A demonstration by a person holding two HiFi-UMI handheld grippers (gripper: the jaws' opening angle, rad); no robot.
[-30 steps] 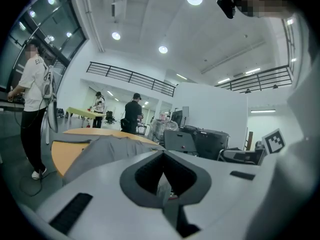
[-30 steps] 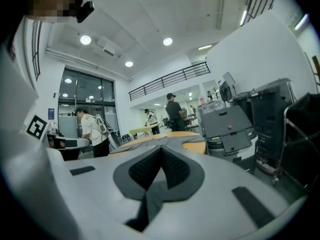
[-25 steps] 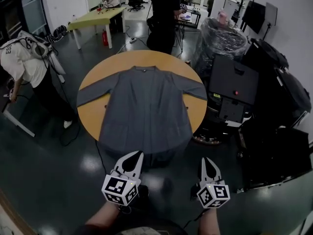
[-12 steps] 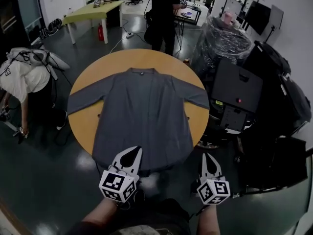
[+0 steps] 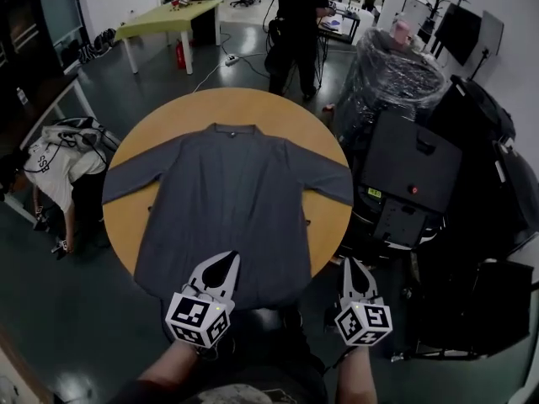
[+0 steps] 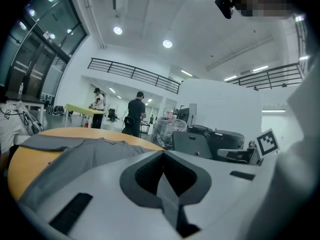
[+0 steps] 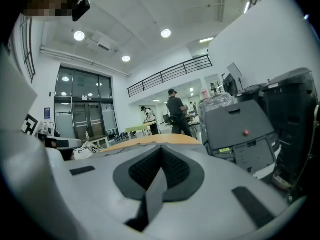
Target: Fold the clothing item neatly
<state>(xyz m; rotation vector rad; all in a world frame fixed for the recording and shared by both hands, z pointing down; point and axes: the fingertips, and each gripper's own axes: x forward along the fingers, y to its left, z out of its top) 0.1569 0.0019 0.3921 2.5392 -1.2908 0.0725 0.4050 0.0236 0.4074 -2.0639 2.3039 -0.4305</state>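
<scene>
A grey long-sleeved top [image 5: 223,200] lies spread flat on the round wooden table [image 5: 278,108], collar at the far side, both sleeves stretched out, hem hanging over the near edge. My left gripper [image 5: 227,259] is shut and empty, its tips over the hem near the middle. My right gripper [image 5: 348,265] is shut and empty too, off the table's near right edge, beyond the garment. In the left gripper view the top [image 6: 90,151] and table [image 6: 22,161] lie just ahead of the closed jaws. The right gripper view shows the table [image 7: 150,140] beyond the closed jaws.
A black machine [image 5: 408,175] and a plastic-wrapped bundle [image 5: 389,70] stand close to the table's right side. One person [image 5: 63,171] bends over at the left; another [image 5: 299,19] stands beyond the table. A green table [image 5: 168,19] is further back.
The table and garment have come nearer in the head view. Both grippers have moved forward: the left one is now over the hem, the right one beside the table's edge. The person at left has bent lower.
</scene>
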